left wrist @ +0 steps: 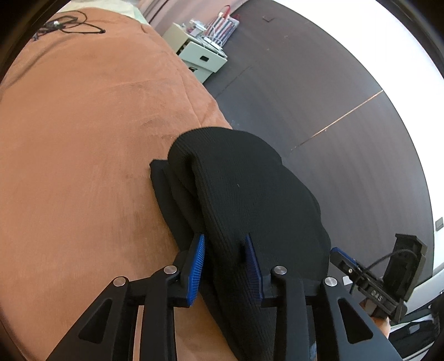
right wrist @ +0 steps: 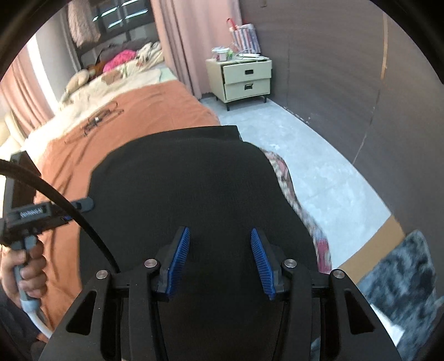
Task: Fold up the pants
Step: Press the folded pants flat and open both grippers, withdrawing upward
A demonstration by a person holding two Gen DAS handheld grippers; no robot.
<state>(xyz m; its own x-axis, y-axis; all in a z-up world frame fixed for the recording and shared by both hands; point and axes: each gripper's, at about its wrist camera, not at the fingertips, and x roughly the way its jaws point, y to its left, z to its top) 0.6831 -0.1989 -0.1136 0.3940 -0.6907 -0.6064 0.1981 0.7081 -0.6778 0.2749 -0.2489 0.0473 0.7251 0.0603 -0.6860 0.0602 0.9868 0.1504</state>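
The black ribbed pants [left wrist: 249,194] lie folded in a thick bundle at the edge of the orange bed cover [left wrist: 83,138]. My left gripper [left wrist: 226,250] is open, its blue pads on either side of a fold of the fabric, which runs between them. My right gripper [right wrist: 220,250] is open just above the black pants [right wrist: 188,180], which fill the middle of the right wrist view. The right gripper also shows at the lower right of the left wrist view [left wrist: 344,258]. The left gripper and the hand holding it show at the left of the right wrist view [right wrist: 80,205].
A pale bedside cabinet [right wrist: 244,80] with clutter on top stands by the dark wall [left wrist: 305,97]. A black cable [left wrist: 69,25] lies on the far part of the bed. Pillows and soft toys [right wrist: 116,64] are at the head. A patterned cloth [right wrist: 299,205] hangs beside the pants.
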